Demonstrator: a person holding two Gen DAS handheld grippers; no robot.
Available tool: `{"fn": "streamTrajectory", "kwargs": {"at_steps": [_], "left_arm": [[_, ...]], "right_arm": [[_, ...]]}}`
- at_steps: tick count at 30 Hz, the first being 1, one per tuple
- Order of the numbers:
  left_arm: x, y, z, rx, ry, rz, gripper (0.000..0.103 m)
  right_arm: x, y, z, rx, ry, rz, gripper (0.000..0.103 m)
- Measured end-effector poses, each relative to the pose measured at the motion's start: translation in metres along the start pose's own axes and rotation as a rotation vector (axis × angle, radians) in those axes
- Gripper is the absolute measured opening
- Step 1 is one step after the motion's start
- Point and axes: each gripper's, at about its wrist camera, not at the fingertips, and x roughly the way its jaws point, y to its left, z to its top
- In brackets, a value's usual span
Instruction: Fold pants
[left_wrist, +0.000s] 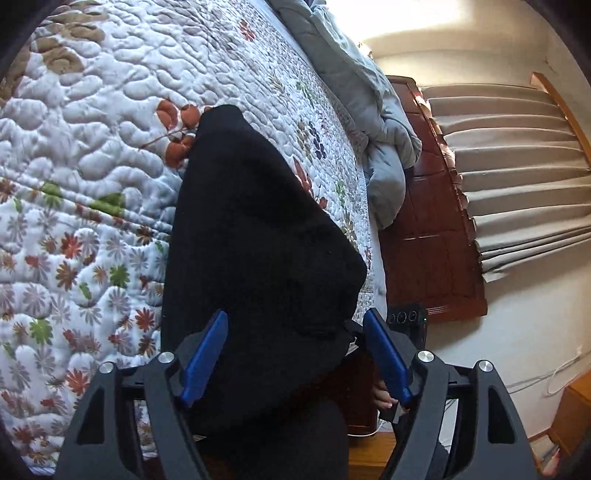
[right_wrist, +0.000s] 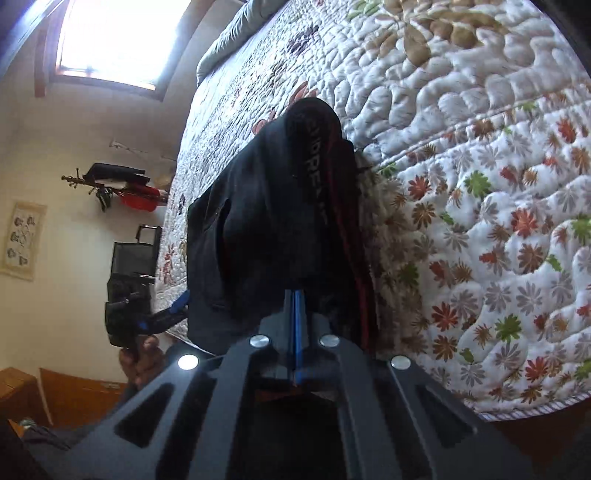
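Observation:
Black pants (left_wrist: 258, 229) lie bunched near the edge of a bed with a flowered quilt (left_wrist: 92, 147). My left gripper (left_wrist: 295, 332) is open, its blue fingers (left_wrist: 207, 354) standing wide on either side of the black cloth without pressing it. In the right wrist view the pants (right_wrist: 266, 221) show a lettered waistband (right_wrist: 314, 166) and a red stripe. My right gripper (right_wrist: 295, 295) is shut, its blue pads together with their tips buried in the pants' near edge. The left gripper (right_wrist: 173, 310) appears at the cloth's left side, held by a hand (right_wrist: 142, 358).
A rumpled grey duvet (left_wrist: 369, 110) lies along the far side of the quilt (right_wrist: 480, 184). A dark wooden bed board (left_wrist: 432, 221) and a beige curtain (left_wrist: 517, 166) stand beyond. A bright window (right_wrist: 118, 37) and a wall rack with clothes (right_wrist: 122, 188) are left. Toes (left_wrist: 384, 397) show below.

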Motion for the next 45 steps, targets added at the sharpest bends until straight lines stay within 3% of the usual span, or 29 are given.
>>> {"fn": "streamTrajectory", "kwargs": {"at_steps": [4,5,6,8,11,19,21,28,29,33,36,45], "left_arm": [[-0.028,-0.007,0.003,0.037,-0.044,0.009,0.084],[-0.036,-0.005,0.006,0.038,-0.053,0.022,0.084],[-0.04,-0.002,0.01,0.036,-0.056,0.034,0.085],[-0.045,0.007,0.02,0.019,-0.053,0.069,0.087],[-0.042,0.02,0.031,-0.031,-0.016,0.054,0.088],[-0.005,0.025,0.042,-0.038,0.092,0.053,0.088],[0.005,0.027,0.042,-0.039,0.121,0.054,0.09],[0.03,0.033,0.045,-0.058,0.162,0.067,0.09],[0.033,0.033,0.045,-0.058,0.165,0.07,0.09],[0.04,0.032,0.045,-0.057,0.17,0.103,0.087],[0.044,0.033,0.044,-0.043,0.173,0.174,0.049],[0.039,0.033,0.038,-0.044,0.129,0.209,0.035]], "right_arm": [[-0.023,-0.003,0.003,0.009,-0.033,-0.039,0.005],[-0.029,-0.003,0.005,0.012,-0.04,-0.061,0.03],[-0.031,-0.003,0.007,0.012,-0.046,-0.074,0.064],[-0.03,-0.003,0.015,0.013,-0.066,-0.088,0.085],[-0.016,-0.005,0.029,0.033,-0.004,-0.042,0.09],[0.037,-0.003,0.05,0.056,0.133,0.045,0.09],[0.048,0.001,0.053,0.036,0.163,0.035,0.095],[0.067,0.015,0.066,0.012,0.204,0.054,0.096],[0.068,0.016,0.066,0.006,0.205,0.045,0.094],[0.067,0.011,0.062,-0.003,0.209,-0.029,0.046],[0.062,0.004,0.058,0.022,0.197,-0.013,0.038],[0.059,0.022,0.05,0.032,0.129,-0.058,0.032]]}}
